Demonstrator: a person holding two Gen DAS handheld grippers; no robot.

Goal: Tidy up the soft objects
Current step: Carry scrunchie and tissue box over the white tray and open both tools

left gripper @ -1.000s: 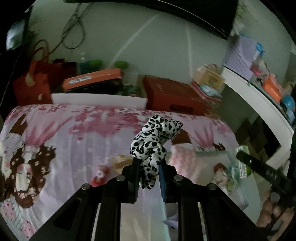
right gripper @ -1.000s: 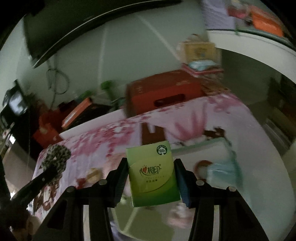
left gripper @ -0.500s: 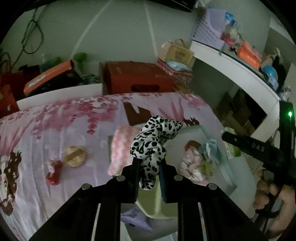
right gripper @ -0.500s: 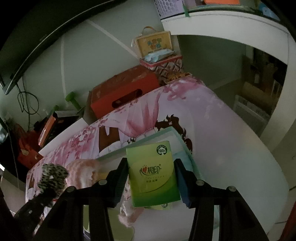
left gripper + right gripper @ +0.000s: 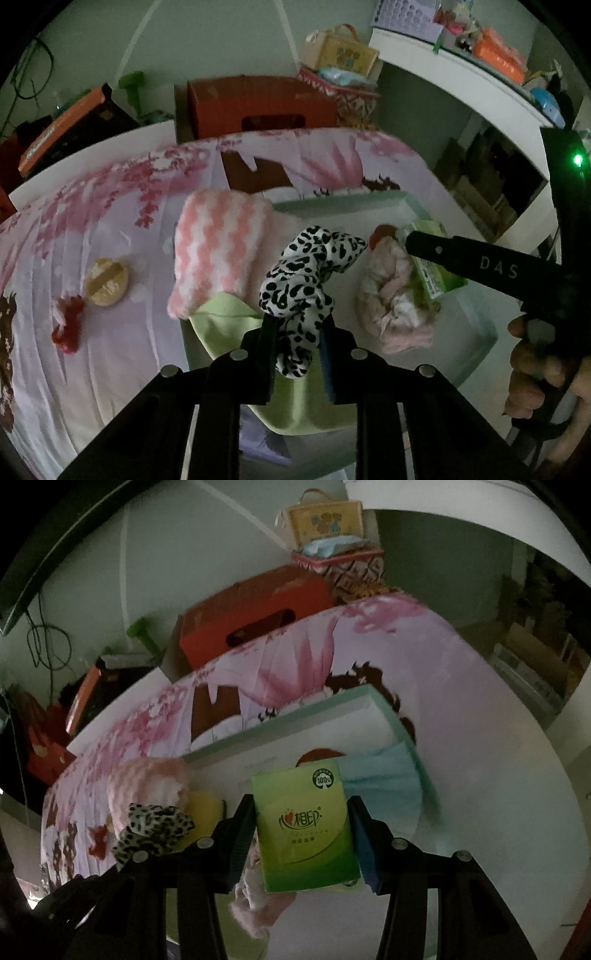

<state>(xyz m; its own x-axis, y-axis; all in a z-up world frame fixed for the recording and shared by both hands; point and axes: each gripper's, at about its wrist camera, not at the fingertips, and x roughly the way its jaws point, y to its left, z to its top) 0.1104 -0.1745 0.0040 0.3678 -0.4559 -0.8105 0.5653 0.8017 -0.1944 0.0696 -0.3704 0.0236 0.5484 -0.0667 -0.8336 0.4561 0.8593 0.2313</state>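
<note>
Left gripper (image 5: pixel 301 334) black, silver screws, blue pads. Right gripper (image 5: pixel 304 827) same, "DAS" marking, green LED; bare hand (image 5: pixel 535 373).

Leopard-print scrunchie (image 5: pixel 306 273), green tissue pack (image 5: pixel 306 827)

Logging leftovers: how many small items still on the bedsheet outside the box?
2: a round tan puff left of the pink-and-white towel, and a red fuzzy item beside it. Others may be hidden.

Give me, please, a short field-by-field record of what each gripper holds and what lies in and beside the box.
left gripper: shut on leopard-print scrunchie
right gripper: shut on green tissue pack
box: pale green rim, open, on floral sheet
in box: pink cloth bundle
beside box: pink-and-white fuzzy cloth, round tan puff
</note>
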